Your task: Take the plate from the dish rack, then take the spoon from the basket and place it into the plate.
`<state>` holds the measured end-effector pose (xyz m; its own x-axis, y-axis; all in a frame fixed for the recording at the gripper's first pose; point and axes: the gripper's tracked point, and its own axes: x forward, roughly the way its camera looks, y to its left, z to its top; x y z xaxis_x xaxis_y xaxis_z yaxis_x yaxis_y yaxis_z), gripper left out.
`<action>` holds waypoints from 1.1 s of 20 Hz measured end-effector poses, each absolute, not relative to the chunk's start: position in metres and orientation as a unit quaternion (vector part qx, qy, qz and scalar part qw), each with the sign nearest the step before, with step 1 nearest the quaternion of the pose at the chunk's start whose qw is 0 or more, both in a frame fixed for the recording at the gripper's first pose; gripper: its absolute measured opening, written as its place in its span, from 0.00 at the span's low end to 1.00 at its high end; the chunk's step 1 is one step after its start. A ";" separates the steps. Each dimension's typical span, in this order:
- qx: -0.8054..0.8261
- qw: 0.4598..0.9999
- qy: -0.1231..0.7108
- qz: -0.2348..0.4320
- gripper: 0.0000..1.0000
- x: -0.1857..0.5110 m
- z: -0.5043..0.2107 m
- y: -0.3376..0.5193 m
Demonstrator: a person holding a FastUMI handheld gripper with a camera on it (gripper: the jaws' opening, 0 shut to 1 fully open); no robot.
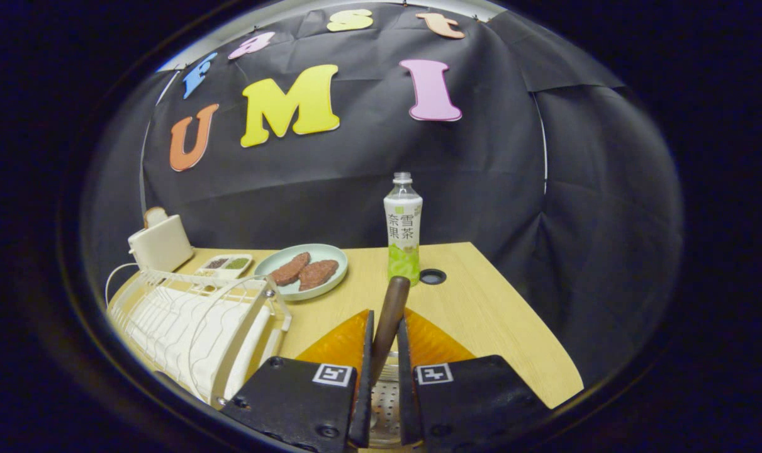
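My gripper (385, 330) is shut on the brown handle of the spoon (394, 299), which sticks up and slightly right from between the fingers. The spoon's bowl is hidden below. Under the fingers a perforated metal basket (384, 402) shows through the gap. A pale green plate (274, 263) holding two brown patties lies on the wooden table (481, 308), beyond the fingers to the left. The white wire dish rack (192, 321) stands just left of the fingers; no plate stands in its slots.
A drink bottle (403, 229) stands upright straight ahead of the spoon handle, with a round cable hole (432, 276) beside it. A white toaster (160, 242) and a small divided dish (226, 264) sit behind the rack. The table's right edge runs close by.
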<state>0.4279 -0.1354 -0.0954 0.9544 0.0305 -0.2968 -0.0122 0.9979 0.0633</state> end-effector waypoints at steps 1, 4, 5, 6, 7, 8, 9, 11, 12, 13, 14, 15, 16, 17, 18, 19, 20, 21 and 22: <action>0.020 0.989 0.148 -0.006 0.19 0.425 -0.092 -0.138; 0.017 0.992 0.128 -0.013 0.16 0.412 -0.071 -0.129; 0.018 0.992 0.122 -0.015 0.16 0.407 -0.063 -0.127; 0.013 0.993 0.115 -0.019 0.16 0.403 -0.057 -0.128; 0.007 0.994 0.110 -0.025 0.16 0.397 -0.049 -0.129; 0.008 0.994 0.106 -0.028 0.16 0.390 -0.042 -0.127; 0.012 0.994 0.102 -0.025 0.16 0.381 -0.032 -0.123; 0.016 0.996 0.082 -0.024 0.16 0.363 -0.009 -0.116; 0.017 0.997 0.071 -0.027 0.16 0.353 0.001 -0.116; 0.018 0.998 0.060 -0.027 0.16 0.341 0.012 -0.111; 0.020 0.998 0.049 -0.024 0.16 0.329 0.023 -0.106; 0.024 0.999 0.040 -0.022 0.16 0.317 0.034 -0.102; 0.028 0.999 0.033 -0.019 0.16 0.305 0.042 -0.097; 0.031 0.999 0.025 -0.017 0.16 0.293 0.052 -0.093; 0.033 0.999 0.017 -0.014 0.16 0.281 0.060 -0.088; 0.033 0.999 0.007 -0.012 0.16 0.268 0.068 -0.084; 0.032 0.999 0.002 -0.012 0.16 0.257 0.075 -0.080; 0.029 1.000 0.000 -0.010 0.16 0.245 0.080 -0.075; 0.025 1.000 0.001 -0.005 0.16 0.233 0.083 -0.069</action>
<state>0.2334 -0.0691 0.0826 1.0000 -0.0090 -0.0025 0.0091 0.9987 0.0497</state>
